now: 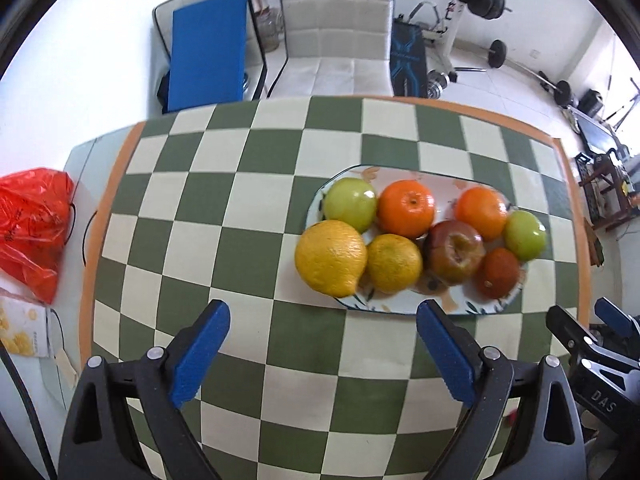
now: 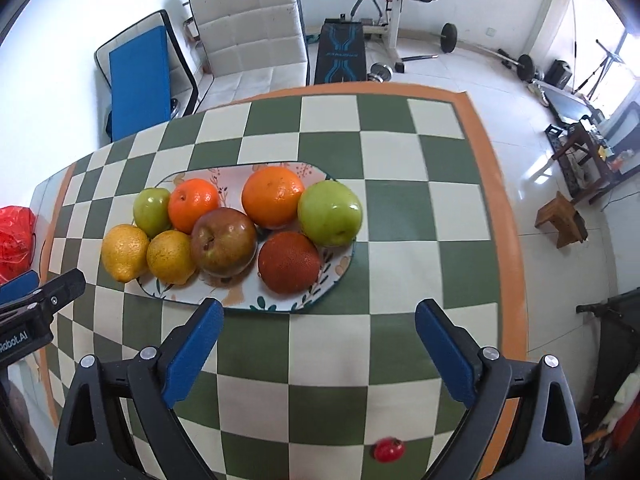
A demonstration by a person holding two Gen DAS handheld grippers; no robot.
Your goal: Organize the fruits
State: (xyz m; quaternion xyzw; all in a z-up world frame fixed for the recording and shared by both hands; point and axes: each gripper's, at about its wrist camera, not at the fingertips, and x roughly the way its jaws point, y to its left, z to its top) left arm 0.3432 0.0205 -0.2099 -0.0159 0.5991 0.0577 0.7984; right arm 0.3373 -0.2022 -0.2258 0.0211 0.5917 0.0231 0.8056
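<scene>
Left wrist view: left gripper [image 1: 322, 322] spread wide, nothing between its blue fingers [image 1: 200, 354], hovering above the checkered tablecloth [image 1: 224, 208]. Oval plate [image 1: 400, 307] ahead and right, long axis running left-right, slightly tilted down to the right. On it: lemon [image 1: 330, 258] overhanging left end, yellow citrus [image 1: 394, 263], red apple [image 1: 454, 251], dark red fruit [image 1: 498, 273], two green apples [image 1: 350, 204] [image 1: 525, 235], two oranges [image 1: 406, 208] [image 1: 482, 212]. Red bag [image 1: 32, 228] far left. White chair [image 1: 336, 32] behind table.

Right wrist view: right gripper [image 2: 318, 322] also released, empty, near plate's [image 2: 280, 304] front rim. Plate long axis left-right. Small red fruit [image 2: 389, 450] lies alone on cloth near the table's front edge, well apart from plate. Left gripper's tip [image 2: 40, 292] at left edge.
</scene>
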